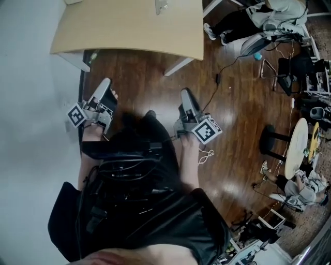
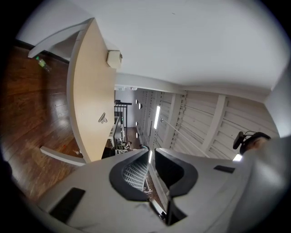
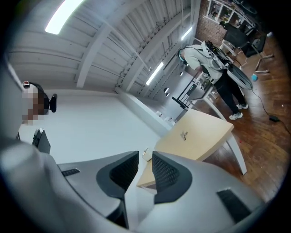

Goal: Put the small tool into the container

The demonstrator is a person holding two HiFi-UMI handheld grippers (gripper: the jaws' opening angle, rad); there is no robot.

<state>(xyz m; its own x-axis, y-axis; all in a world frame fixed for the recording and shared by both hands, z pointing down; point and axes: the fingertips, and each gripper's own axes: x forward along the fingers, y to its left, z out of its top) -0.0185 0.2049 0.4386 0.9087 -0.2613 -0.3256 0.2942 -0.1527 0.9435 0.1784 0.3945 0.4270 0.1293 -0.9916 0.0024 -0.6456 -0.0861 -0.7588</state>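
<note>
The small metal tool (image 1: 161,6) lies on the light wooden table (image 1: 129,31) at its far edge, ahead of both grippers. It is also in the left gripper view (image 2: 103,119) and the right gripper view (image 3: 184,135). A small beige box-like container (image 2: 114,59) sits near the table's left corner, and the right gripper view shows the container (image 3: 144,154) too. My left gripper (image 1: 106,83) and right gripper (image 1: 185,93) are held low over the wooden floor, short of the table. Both have their jaws close together with nothing between them (image 2: 151,152) (image 3: 145,157).
A white wall runs along the left. A green bottle (image 1: 93,56) stands on the floor by the table's left leg. A cable (image 1: 222,72) trails across the floor on the right. A black stool (image 1: 274,140), a round table (image 1: 295,147) and other people stand at right.
</note>
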